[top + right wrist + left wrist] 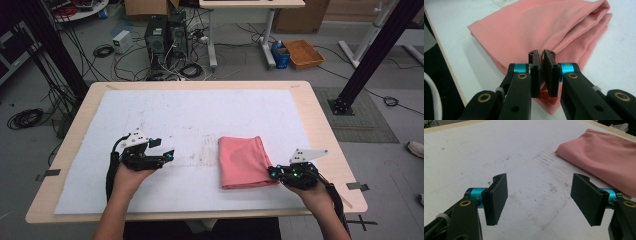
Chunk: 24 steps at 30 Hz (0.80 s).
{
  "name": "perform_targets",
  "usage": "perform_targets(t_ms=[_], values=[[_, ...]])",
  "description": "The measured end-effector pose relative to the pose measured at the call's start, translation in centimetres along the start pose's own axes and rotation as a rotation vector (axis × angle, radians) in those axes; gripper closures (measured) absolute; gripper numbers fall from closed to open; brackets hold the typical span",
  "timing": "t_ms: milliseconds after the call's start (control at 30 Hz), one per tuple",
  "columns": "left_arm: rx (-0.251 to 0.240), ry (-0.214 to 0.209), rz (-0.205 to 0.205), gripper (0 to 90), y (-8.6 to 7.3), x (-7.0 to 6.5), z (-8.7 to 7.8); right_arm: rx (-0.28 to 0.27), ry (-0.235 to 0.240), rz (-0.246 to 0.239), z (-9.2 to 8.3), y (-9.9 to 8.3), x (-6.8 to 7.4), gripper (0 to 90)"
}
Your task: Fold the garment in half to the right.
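Pinching the near right corner of the pink cloth [529, 32], the right gripper [540, 72] has its jaws nearly together with a fold of fabric caught between the pads; that corner looks like the natural place to take hold if the cloth is to be lifted or folded over. The right hand [315, 192] comes in from the near edge of the bench [320, 120], wrist low, gripper [276, 174] pointing left and slightly away, level with the surface so the jaws can slide onto the thin edge.

The left gripper [539, 200] waits with its jaws wide apart and nothing between them, held just above the white sheet [499, 150] that covers the bench. The left hand [131, 175] sits near the front edge, gripper [167, 155] aimed right toward the cloth [245, 160] but well apart from it, probably ready to take the other side.

Farther out, the cloth lies folded into a rough rectangle right of centre on the sheet [190, 115], its layers stacked and its far end rounded. Smudges mark the sheet between cloth and left gripper.
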<state>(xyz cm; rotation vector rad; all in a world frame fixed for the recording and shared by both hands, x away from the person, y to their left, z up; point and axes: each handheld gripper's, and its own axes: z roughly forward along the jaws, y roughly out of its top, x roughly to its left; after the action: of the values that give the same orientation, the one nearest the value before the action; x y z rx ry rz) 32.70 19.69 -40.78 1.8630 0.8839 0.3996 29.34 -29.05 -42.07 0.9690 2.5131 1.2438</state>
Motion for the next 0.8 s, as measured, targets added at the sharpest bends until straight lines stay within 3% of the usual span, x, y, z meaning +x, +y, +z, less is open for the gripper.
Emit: perform_targets(t_ms=[233,333,467,600,667,800], values=[[-0.003,-0.002,-0.002,30.0,0.0,-0.1,0.0,0.051,-0.018,0.048,0.2,-1.4,-1.1,83.8],[0.000,0.000,-0.002,30.0,0.0,0.0,0.0,0.041,-0.041,0.043,0.0,-1.4,-1.3,74.0],[0.000,-0.001,-0.002,30.0,0.0,0.0,0.0,0.010,-0.071,0.029,-0.8,-0.6,-1.3,64.2],[-0.001,0.005,-0.006,30.0,0.1,0.1,0.0,-0.053,-0.108,0.001,-1.1,1.0,-1.6,60.6],[-0.002,0.003,-0.004,30.0,0.2,0.1,0.0,-0.081,-0.125,-0.018,-0.8,1.8,-1.9,60.2],[0.000,0.001,0.001,30.0,0.2,0.1,0.1,-0.092,-0.144,-0.003,1.0,3.4,-3.5,59.0]])
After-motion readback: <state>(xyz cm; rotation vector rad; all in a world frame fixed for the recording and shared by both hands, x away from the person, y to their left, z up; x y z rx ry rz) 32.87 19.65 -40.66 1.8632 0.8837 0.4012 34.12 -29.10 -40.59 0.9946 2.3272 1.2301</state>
